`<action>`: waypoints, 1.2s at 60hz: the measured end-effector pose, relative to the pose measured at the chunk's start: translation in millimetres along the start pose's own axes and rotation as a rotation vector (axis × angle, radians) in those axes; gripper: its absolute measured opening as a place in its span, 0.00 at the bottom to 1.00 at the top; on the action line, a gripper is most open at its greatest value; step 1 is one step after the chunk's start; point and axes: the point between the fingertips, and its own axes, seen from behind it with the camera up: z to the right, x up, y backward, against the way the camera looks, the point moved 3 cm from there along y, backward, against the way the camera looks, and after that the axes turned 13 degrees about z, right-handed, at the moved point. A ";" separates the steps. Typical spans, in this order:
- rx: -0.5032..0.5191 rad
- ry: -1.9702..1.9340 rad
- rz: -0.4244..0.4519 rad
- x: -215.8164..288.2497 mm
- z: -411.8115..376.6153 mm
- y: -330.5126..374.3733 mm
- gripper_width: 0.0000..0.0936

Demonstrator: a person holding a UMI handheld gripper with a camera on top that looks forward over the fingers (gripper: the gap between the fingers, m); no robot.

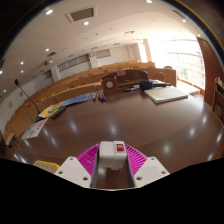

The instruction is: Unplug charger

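While my tongs [112,163] clamp the white boxy plastic charger with its red button [113,157], I hold it clear above the glossy brown floor [120,122], apparently already unplugged.

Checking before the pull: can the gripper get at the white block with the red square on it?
Probably yes: the white block with a red square sits between the gripper's pink pads, nothing in front.

A hall — polished wood floor [120,120]; ceiling lights [85,22]; wide windows [180,55].
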 end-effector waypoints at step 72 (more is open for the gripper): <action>-0.132 0.304 0.051 42.0 -24.8 326.3 0.91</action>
